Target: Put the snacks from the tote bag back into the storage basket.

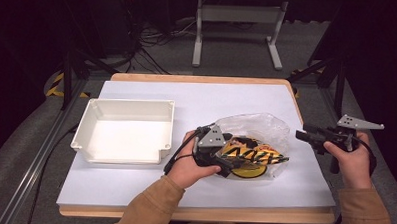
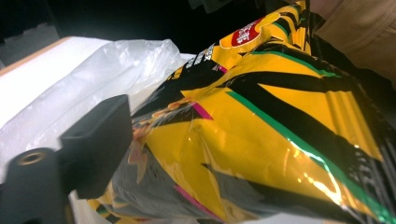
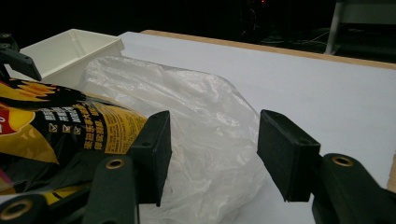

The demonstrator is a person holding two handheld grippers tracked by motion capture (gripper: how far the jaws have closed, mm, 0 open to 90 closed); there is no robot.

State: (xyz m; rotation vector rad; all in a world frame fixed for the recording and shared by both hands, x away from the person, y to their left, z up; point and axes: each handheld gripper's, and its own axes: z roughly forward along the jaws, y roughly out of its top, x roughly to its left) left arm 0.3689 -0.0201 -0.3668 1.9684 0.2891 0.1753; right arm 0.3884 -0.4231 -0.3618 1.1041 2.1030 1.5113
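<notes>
Left sleeve: a tan sleeve [image 1: 148,203] enters at the bottom centre of the high view, nearest the camera.
Left tool: the left tool [image 1: 224,162] sits at centre frame, its tip reaching into the mouth of the bag; a grey plate tops it. In the left gripper view one black jaw lies against the snack packet's near edge at lower left; the other jaw is hidden, so I cannot tell whether the packet is pinched.
Snack packet: the yellow-and-black snack packet [image 2: 261,135] lies on the counter, right of centre in the high view, part inside the bag.
Plastic bag: the clear plastic bag [image 1: 258,126] lies crumpled around and behind the packet.
Right tool: the right tool [image 3: 212,154] is held off the counter's right edge in the high view, pointing left; its jaws stand moderately wide with nothing gripped, the bag behind the gap.
Tray: a white tray [image 1: 93,117] rests at centre left, apart from the bag.
Counter: the white counter [image 1: 227,95] has a wooden rim.
</notes>
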